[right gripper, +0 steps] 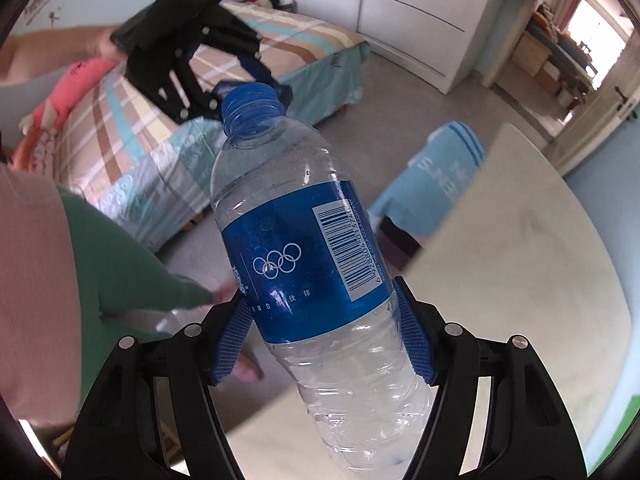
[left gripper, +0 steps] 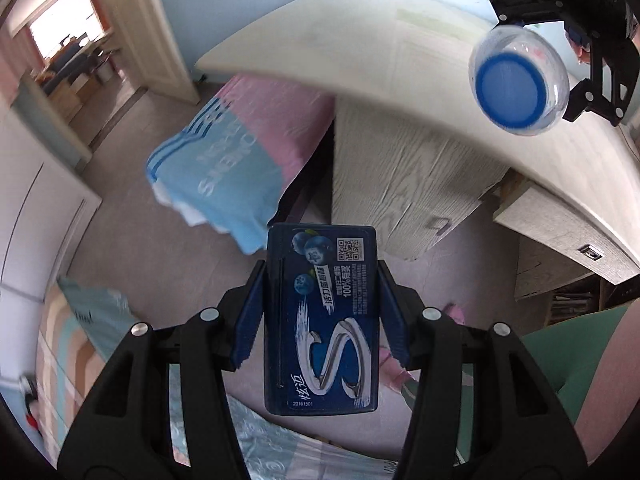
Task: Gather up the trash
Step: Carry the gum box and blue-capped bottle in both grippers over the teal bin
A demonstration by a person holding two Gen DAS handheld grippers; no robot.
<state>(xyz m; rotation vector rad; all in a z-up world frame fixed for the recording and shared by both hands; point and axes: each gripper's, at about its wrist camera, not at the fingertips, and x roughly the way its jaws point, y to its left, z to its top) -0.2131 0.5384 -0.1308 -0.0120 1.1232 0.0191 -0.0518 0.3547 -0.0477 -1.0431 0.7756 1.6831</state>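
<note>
My left gripper (left gripper: 322, 316) is shut on a dark blue chewing gum box (left gripper: 322, 320) and holds it in the air above the floor beside the desk. My right gripper (right gripper: 324, 332) is shut on a clear plastic water bottle (right gripper: 304, 248) with a blue label and blue cap, held over the desk edge. In the left wrist view the bottle (left gripper: 516, 84) shows cap-first at the upper right, with the right gripper behind it. In the right wrist view the left gripper (right gripper: 276, 84) shows blurred at the upper left, behind the bottle's cap.
A light wooden desk (left gripper: 400, 60) fills the upper middle; it also shows in the right wrist view (right gripper: 520, 260). A chair draped with a blue and pink towel (left gripper: 224, 164) stands by it. A striped bed (right gripper: 160, 128), white wardrobe (right gripper: 400, 12) and an open door (right gripper: 600, 92) surround the grey floor.
</note>
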